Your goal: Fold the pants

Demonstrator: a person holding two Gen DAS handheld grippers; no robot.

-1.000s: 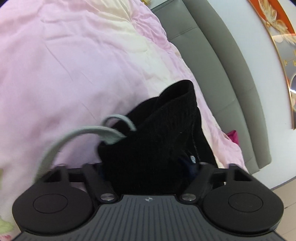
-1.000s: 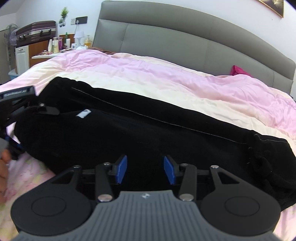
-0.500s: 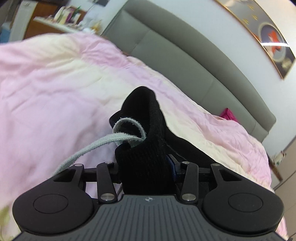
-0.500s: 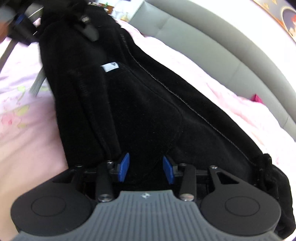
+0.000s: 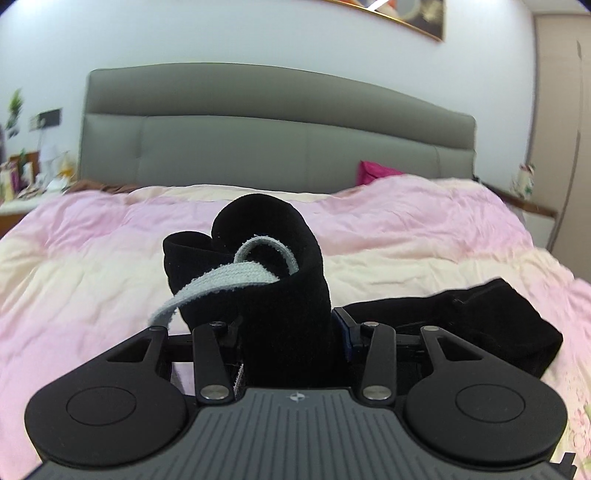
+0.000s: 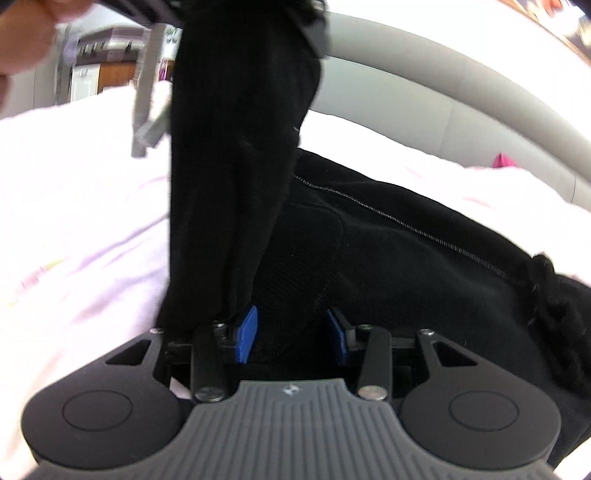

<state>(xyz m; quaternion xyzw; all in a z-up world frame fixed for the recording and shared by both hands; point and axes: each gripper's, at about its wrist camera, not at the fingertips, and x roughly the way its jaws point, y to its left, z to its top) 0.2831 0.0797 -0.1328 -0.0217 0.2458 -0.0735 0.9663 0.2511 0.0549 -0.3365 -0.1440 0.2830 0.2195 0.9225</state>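
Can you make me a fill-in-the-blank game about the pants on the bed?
1. The pants are the colour ____.
2. The left tongs are shut on a bunch of the ____.
3. The drawstring hanging from the pants is light ____.
4. The headboard behind the pink quilt is ____.

Missing words: black; pants; grey; grey

Grey padded headboard (image 5: pixel 280 147) against white wall (image 5: pixel 258 33); pink-cream quilt (image 5: pixel 424 229) over bed; cluttered dresser (image 5: pixel 26 177) at left.
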